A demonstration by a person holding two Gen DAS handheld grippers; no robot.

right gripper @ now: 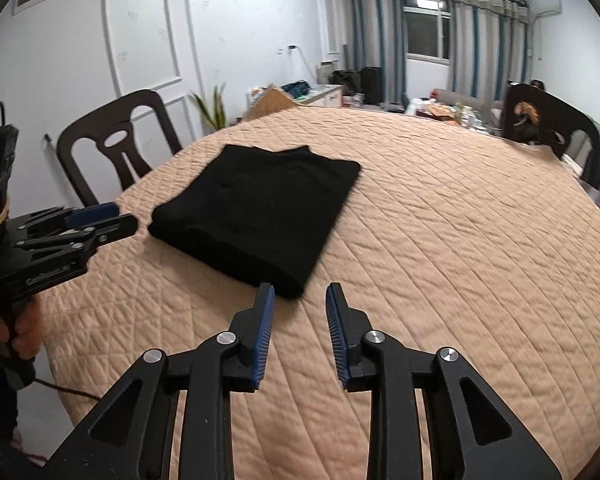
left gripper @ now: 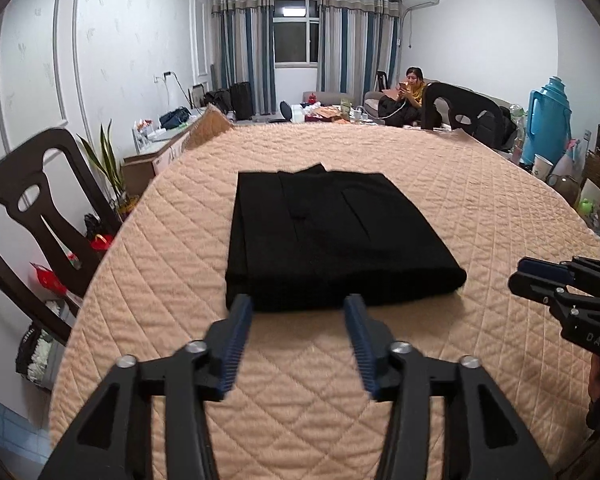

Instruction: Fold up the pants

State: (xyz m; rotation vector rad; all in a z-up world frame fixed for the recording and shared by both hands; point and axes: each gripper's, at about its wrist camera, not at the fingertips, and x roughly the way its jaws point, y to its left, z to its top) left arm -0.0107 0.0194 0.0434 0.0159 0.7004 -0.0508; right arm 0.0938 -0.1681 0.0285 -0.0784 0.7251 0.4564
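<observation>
Black pants lay folded into a neat rectangle on the table, both hand-held grippers off them.

Pants sat mid-frame in the left wrist view, upper left of centre in the right wrist view, flat on the peach quilted cover. Left hand-held gripper hovered at the pants' near edge w/ fingers spread apart, nothing between them; tips looked just short of the cloth, contact hard to tell. Right hand-held gripper was also apart & empty, lower centre, just beside the pants' near corner. Dark chair stood at the table's left side, another chair at upper right. A woman in yellow sat on a sofa in the background, upper right, looking at a phone. Blue thermos stood at far right.
</observation>
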